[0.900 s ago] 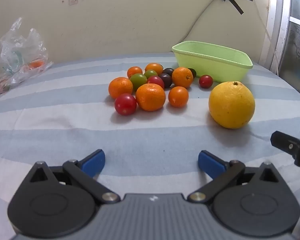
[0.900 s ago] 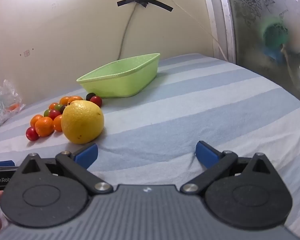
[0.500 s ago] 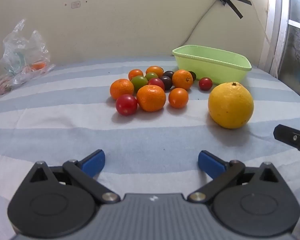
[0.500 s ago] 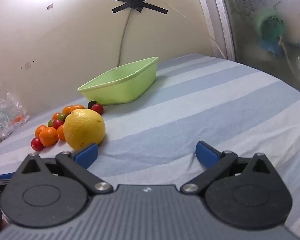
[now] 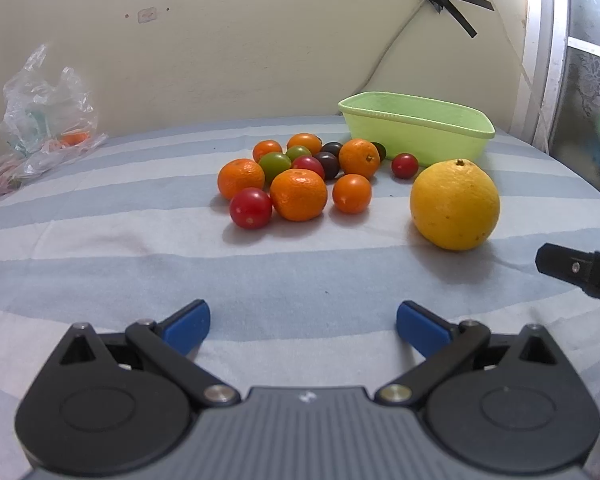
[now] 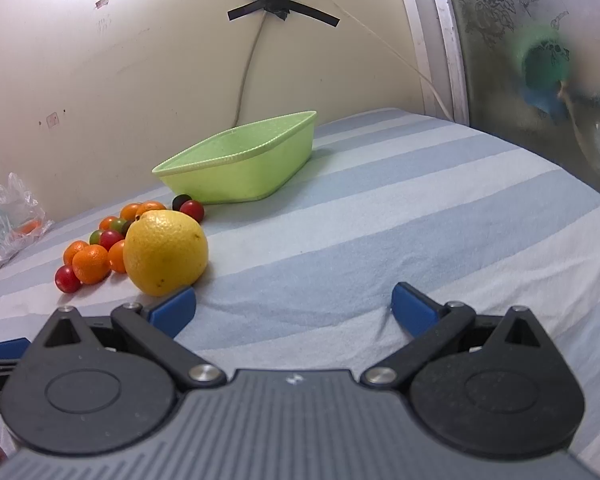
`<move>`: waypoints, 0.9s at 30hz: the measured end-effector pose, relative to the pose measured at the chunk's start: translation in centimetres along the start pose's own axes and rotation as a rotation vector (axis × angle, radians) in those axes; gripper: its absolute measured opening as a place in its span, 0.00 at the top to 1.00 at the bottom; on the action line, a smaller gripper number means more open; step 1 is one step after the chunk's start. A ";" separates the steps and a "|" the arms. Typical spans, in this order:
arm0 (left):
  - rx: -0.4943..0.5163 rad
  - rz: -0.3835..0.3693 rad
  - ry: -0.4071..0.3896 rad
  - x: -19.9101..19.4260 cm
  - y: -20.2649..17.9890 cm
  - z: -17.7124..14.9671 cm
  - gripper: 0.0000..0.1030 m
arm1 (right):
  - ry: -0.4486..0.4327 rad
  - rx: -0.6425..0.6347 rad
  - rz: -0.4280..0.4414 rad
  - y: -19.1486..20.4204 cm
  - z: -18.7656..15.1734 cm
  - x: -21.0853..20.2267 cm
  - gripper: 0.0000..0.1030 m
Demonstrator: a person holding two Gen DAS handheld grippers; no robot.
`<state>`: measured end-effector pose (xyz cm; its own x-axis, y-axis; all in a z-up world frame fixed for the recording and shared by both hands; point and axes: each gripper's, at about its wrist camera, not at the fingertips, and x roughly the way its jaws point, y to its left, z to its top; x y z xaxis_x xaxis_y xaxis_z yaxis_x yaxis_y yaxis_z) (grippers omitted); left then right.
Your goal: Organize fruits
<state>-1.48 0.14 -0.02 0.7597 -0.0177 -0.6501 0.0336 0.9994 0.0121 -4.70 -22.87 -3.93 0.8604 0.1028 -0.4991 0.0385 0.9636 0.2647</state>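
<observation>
A: Your left gripper [image 5: 303,322] hangs over the striped cloth [image 5: 100,240] with its blue pads spread as wide as they go, and there is nothing between them.

B: And my right one?

A: Your right gripper [image 6: 294,310] is just as wide and just as empty. Its left pad [image 6: 172,310] sits just in front of the big yellow citrus [image 6: 166,252]; whether it touches the fruit, you cannot tell from here. From your left wrist camera that same citrus [image 5: 455,204] sits to the right, with a black finger of the right gripper reaching in at the right edge, near it but apart.

B: Where is the rest of the fruit?

A: In a loose cluster left of the citrus and farther back. Nearest you are a red tomato [image 5: 251,208], a large mandarin [image 5: 298,195] touching it, and a smaller orange fruit [image 5: 351,193] to the right. Behind them lie more mandarins, a green tomato [image 5: 275,165] and some dark ones. One red tomato [image 5: 404,165] sits alone just in front of the tub.

B: The tub?

A: The green tub [image 5: 420,130] stands at the far right of the cloth, beyond all the fruit; the little of its inside that shows holds nothing. A crumpled plastic bag [image 5: 40,120] lies far left against the wall.
</observation>
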 end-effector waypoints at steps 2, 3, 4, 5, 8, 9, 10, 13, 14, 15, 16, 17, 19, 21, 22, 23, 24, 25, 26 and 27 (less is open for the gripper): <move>0.009 -0.001 -0.001 0.0 -0.1 -0.1 0.00 | 0.003 -0.010 -0.008 0.2 0.0 0.1 0.00; 0.012 -0.003 0.000 0.0 -0.1 -0.1 0.00 | 0.004 -0.013 -0.011 0.2 0.0 0.1 0.00; 0.017 -0.006 0.001 0.0 0.0 -0.1 0.00 | 0.005 -0.016 -0.013 0.3 0.0 0.1 0.00; 0.020 -0.010 0.002 0.0 0.0 -0.1 0.00 | 0.006 -0.018 -0.014 0.2 0.0 0.0 0.00; 0.035 -0.024 0.006 0.1 0.1 -0.1 0.00 | 0.009 -0.029 -0.018 0.3 0.0 0.0 0.00; 0.039 -0.032 0.009 0.1 0.2 0.0 0.00 | 0.011 -0.032 -0.019 0.3 0.0 0.0 0.00; 0.035 -0.043 0.008 0.1 0.5 0.0 0.00 | 0.014 -0.037 -0.019 0.3 0.1 0.0 0.00; 0.019 -0.037 -0.015 0.1 1.4 0.3 0.00 | 0.027 -0.058 0.003 0.4 0.5 0.1 0.00; 0.024 -0.012 -0.030 0.1 1.6 0.4 0.00 | 0.030 -0.069 0.008 0.4 0.6 0.2 0.00; 0.025 0.006 -0.045 0.1 1.8 0.5 0.00 | 0.031 -0.081 0.006 0.6 0.6 0.4 0.00; 0.019 0.006 -0.057 0.1 2.1 0.5 0.00 | 0.030 -0.095 0.009 0.7 0.8 0.5 0.00; 0.009 -0.004 -0.061 0.1 2.3 0.5 0.00 | 0.026 -0.109 0.013 0.9 0.9 0.6 0.00; 0.000 -0.027 -0.048 0.4 2.5 0.5 0.00 | 0.014 -0.137 0.020 1.4 1.2 0.8 0.00; 0.005 -0.040 -0.036 0.6 2.5 0.6 0.00 | 0.001 -0.165 0.029 1.8 1.2 1.0 0.00; 0.004 -0.044 -0.038 0.6 2.5 0.6 0.00 | 0.001 -0.179 0.031 2.1 1.0 1.2 0.01; 0.006 -0.045 -0.039 0.6 2.4 0.6 0.00 | 0.011 -0.191 0.036 2.3 0.9 1.4 0.04; 0.007 -0.048 -0.037 0.6 2.4 0.6 0.00 | 0.017 -0.203 0.042 2.5 0.9 1.5 0.07; 0.006 -0.052 -0.033 0.7 2.3 0.6 0.00 | 0.018 -0.211 0.051 2.6 0.8 1.5 0.07; 0.001 -0.054 -0.027 0.7 2.4 0.6 0.00 | 0.017 -0.210 0.055 2.6 0.8 1.5 0.07; -0.006 -0.058 -0.022 0.9 2.5 0.6 0.00 | 0.016 -0.205 0.058 2.5 0.8 1.5 0.07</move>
<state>-0.33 2.65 -0.08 0.7708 -0.0761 -0.6325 0.0740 0.9968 -0.0297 -2.91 -20.48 -3.37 0.8497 0.1622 -0.5016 -0.1170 0.9858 0.1205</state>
